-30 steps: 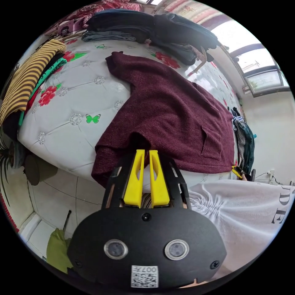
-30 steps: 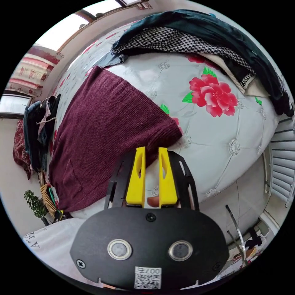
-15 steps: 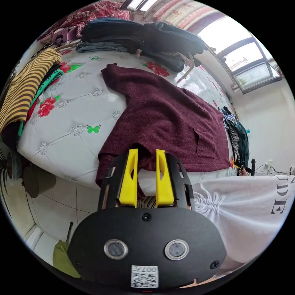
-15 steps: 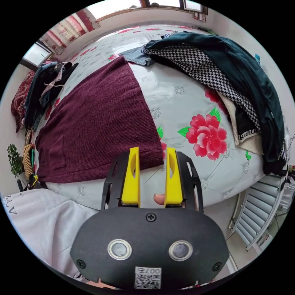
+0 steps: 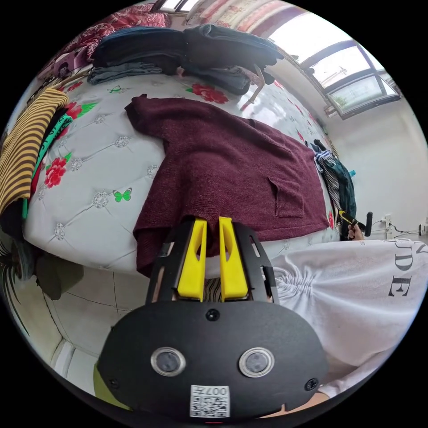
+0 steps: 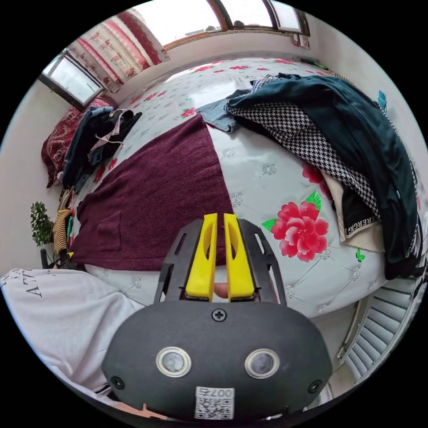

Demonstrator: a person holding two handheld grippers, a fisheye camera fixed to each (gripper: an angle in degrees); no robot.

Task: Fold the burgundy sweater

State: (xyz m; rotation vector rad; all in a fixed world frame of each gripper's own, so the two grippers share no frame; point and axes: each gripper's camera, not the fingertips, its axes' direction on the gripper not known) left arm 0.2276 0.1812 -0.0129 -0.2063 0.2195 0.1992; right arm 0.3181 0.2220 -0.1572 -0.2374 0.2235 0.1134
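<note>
The burgundy sweater lies spread flat on a white flowered bed, one sleeve reaching toward the far side and a patch pocket on its front. In the left gripper view my left gripper has its yellow jaws pressed together on the sweater's near edge, where the cloth drapes over the bedside. In the right gripper view the sweater runs away from me, and my right gripper is shut on its near hem corner. The right gripper also appears small at the sweater's far hem in the left gripper view.
Dark clothes are piled at the bed's far end and a yellow striped garment lies at its left. A teal garment over houndstooth cloth lies right of the sweater. The person's white shirt is close by.
Both grippers stood open half a second ago and have since shut on the sweater's near edge. The right gripper view has swung up toward the window.
</note>
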